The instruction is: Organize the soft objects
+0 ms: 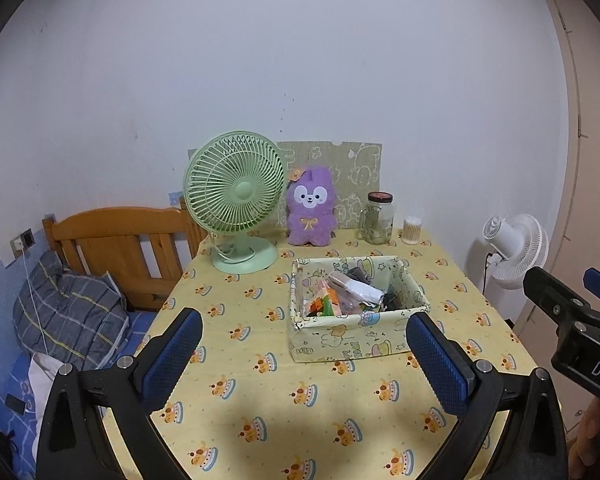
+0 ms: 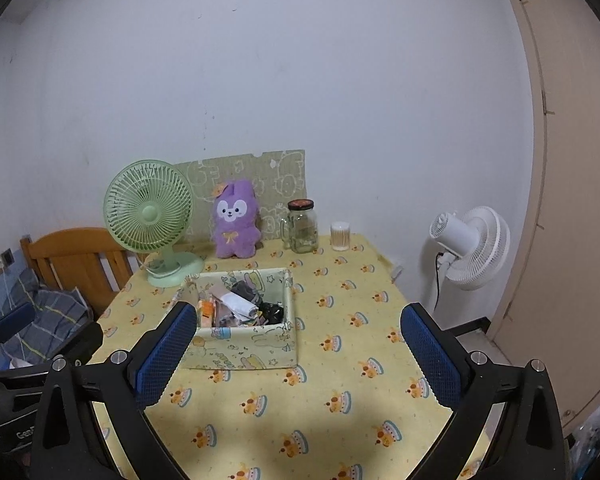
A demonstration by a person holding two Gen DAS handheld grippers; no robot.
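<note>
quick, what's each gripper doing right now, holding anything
Left gripper: open, jaws wide apart, holding nothing, above the table in front of the fabric box.
Right gripper: open, jaws wide apart, holding nothing.

Legible lettering is scarce. In the left wrist view, white capitals "DAS" stand on the black body of the right gripper (image 1: 556,280) at the right edge; the word is cut off by the frame. In the right wrist view, pale letters reading "Gen" stand on the black body of the left gripper (image 2: 24,320) at the lower left, the remainder hidden. The fabric box (image 2: 244,344) and the backing board (image 2: 260,172) carry cartoon printing; any lettering there is too small to read.
</note>
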